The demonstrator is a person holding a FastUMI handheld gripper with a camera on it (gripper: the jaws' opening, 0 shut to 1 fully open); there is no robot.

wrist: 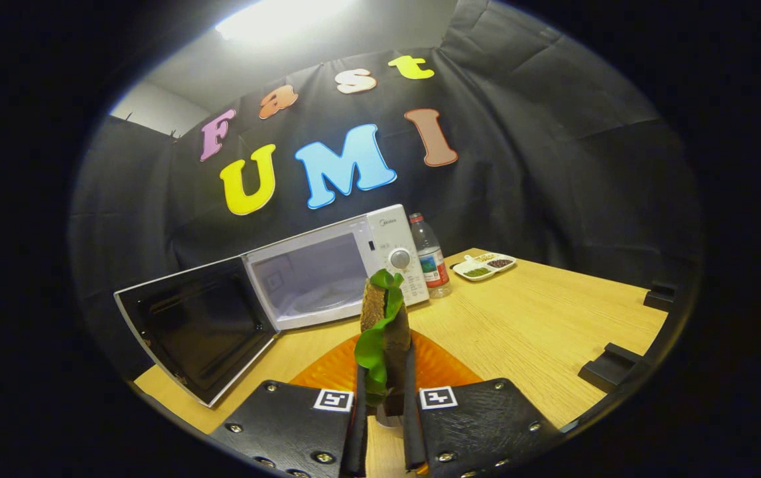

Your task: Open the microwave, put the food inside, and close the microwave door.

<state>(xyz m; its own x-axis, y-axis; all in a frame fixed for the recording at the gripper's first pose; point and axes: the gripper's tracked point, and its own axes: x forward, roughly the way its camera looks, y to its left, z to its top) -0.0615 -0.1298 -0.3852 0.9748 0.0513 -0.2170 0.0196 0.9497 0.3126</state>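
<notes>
My gripper [384,397] is shut on a piece of food [385,325], a brown slab with a green leaf, which stands upright between the fingers above an orange plate [440,368]. Beyond the fingers, at the back of the wooden table [519,332], stands a white microwave [337,269]. Its door [198,328] hangs wide open to the left, and the pale cavity [314,282] shows with a turntable inside. The food is well short of the cavity.
A plastic bottle [430,255] stands just right of the microwave's control panel. Farther right lies a small white dish [484,265] with green and dark fillings. Two black brackets [609,365] sit along the table's right edge.
</notes>
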